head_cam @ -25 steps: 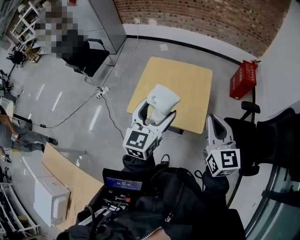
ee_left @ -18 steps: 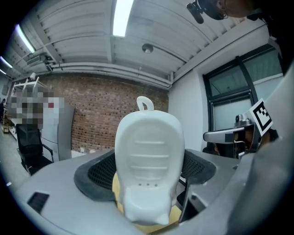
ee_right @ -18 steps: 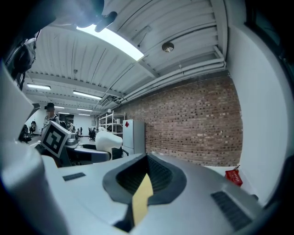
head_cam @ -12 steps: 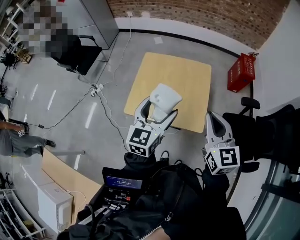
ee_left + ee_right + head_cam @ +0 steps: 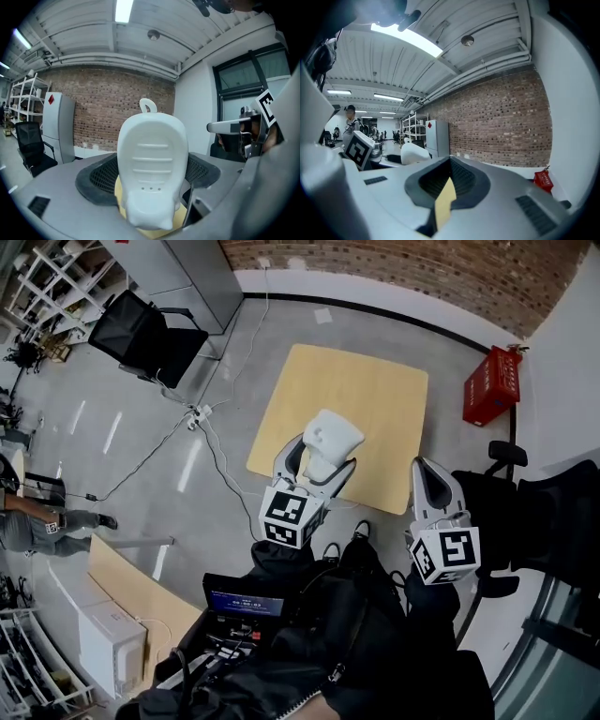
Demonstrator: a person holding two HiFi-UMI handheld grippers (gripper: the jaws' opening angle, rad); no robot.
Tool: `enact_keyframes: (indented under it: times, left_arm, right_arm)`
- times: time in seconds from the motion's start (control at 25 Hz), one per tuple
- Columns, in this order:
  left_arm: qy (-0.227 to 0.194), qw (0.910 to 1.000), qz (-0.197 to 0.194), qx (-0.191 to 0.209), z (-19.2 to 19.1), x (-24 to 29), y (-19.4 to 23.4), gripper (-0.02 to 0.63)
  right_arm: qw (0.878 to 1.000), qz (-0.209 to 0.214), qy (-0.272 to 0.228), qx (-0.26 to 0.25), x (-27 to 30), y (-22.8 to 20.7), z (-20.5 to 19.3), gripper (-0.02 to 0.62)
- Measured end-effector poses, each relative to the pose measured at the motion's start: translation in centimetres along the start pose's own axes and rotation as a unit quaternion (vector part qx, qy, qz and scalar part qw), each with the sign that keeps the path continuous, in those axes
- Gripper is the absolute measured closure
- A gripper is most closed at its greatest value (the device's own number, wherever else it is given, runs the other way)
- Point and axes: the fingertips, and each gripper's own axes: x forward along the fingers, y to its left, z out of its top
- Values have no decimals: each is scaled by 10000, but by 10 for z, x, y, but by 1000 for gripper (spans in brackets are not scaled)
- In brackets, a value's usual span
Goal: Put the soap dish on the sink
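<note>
- The soap dish (image 5: 152, 164) — white, ribbed, with three small holes and a small loop at its top — is held upright in the left gripper (image 5: 317, 468). The jaws are clamped against its two sides.
- In the head view the dish is seen over the near edge of a pale wooden table (image 5: 366, 390) and is held clear of the tabletop.
- The right gripper (image 5: 424, 474) is held to the right of the left one and apart from it. Its jaws are brought together with nothing gripped between them.
- Through the thin slit between those jaws, only a sliver of yellow tabletop is seen in the right gripper view.
- A black-and-white marker cube on each gripper is turned toward the head camera.
- A brick wall (image 5: 422, 273) runs along the far side of the room, and a red box (image 5: 489, 387) is set at the foot of the white wall to the right of the table.
- A grey cabinet (image 5: 192, 273) and a black chair (image 5: 141, 334) are placed at the far left.
- A power strip (image 5: 198, 415) with trailing cables lies on the grey floor (image 5: 122, 446), left of the table.
- At the bottom of the head view a small lit screen (image 5: 246, 604) is seen among dark gear worn at the person's front.
- At the lower left a white box (image 5: 108, 645) is set on a second wooden surface (image 5: 141, 592).
</note>
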Motion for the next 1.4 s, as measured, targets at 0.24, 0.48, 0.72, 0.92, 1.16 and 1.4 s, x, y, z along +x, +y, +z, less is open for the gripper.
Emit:
enact_keyframes:
  times: [0.24, 0.48, 0.72, 0.92, 1.16, 1.4]
  left_arm:
    - [300, 9994, 121, 95, -6, 40, 5, 161]
    - [636, 9977, 201, -118, -27, 82, 7, 161]
    - [1396, 9893, 387, -160, -87, 108, 13, 161]
    - [2386, 9708, 240, 5, -165, 134, 23, 161]
    - [3695, 9276, -196, 515, -267, 154, 26, 161]
    - [4605, 8763, -600, 1284, -332, 163, 30, 161]
  right_arm:
    - [9998, 163, -114, 67, 25, -34, 7, 589]
    - [9994, 218, -51, 253, 43, -74, -3, 589]
    - [9980, 355, 278, 447, 52, -100, -32, 589]
    - [9962, 400, 537, 563, 61, -115, -57, 589]
    - [9917, 407, 1019, 674, 68, -123, -95, 589]
    - [9876, 270, 1346, 763, 72, -123, -119, 589]
